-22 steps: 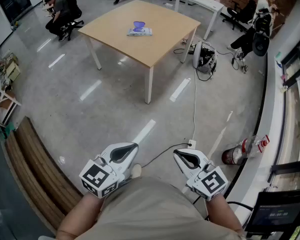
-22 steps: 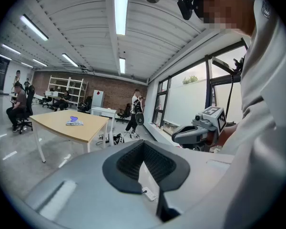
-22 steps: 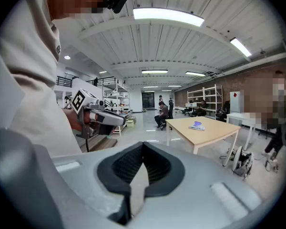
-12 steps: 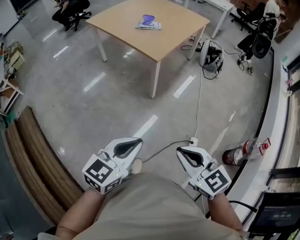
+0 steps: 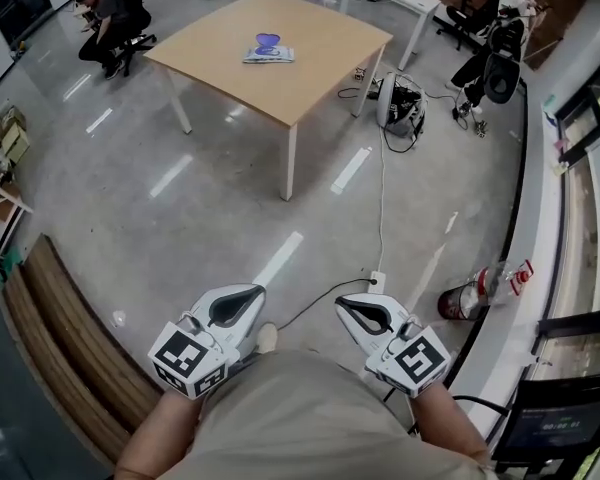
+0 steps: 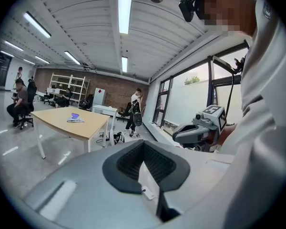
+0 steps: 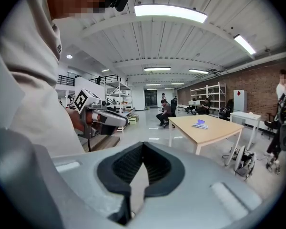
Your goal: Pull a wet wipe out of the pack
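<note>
Open-plan office with a glossy grey floor [image 5: 180, 198]. The wet wipe pack [image 5: 268, 55] lies flat on a light wooden table [image 5: 325, 53], well apart from the person, with a purple-blue piece standing up from its top. The left gripper [image 5: 236, 306] and right gripper [image 5: 364, 314] are held low at the torso, side by side and not touching. In each gripper view the black pads [image 6: 119, 173] meet at the tips with nothing between them, clear of the pack.
</note>
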`<act>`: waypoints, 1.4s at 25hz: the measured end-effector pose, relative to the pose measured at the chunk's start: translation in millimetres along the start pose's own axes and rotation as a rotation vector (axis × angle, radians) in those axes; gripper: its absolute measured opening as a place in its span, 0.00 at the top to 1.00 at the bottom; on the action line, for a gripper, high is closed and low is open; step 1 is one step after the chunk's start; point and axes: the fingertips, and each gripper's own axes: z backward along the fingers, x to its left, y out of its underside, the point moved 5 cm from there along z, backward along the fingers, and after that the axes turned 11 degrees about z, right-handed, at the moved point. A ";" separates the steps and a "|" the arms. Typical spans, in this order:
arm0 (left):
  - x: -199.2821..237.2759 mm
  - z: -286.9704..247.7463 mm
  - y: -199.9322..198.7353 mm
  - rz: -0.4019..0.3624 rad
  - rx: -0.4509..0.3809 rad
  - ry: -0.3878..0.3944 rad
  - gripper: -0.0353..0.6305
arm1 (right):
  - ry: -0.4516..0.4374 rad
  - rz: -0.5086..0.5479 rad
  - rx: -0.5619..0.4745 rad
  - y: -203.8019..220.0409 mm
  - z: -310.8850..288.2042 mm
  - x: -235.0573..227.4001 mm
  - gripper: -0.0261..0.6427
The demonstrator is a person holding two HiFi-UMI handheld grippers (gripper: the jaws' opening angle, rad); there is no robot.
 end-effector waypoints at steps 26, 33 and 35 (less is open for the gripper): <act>165.0 -42.7 -30.2 0.028 0.097 0.029 0.94 | -0.018 -0.082 0.045 -8.2 -155.8 -74.8 0.96; 222.3 -120.0 -60.1 0.029 0.084 0.004 0.94 | -0.053 -0.073 0.033 10.8 -206.4 -166.1 0.96; 241.4 -146.7 -74.8 0.046 0.084 -0.022 0.94 | -0.064 -0.063 0.028 11.5 -223.1 -204.3 0.96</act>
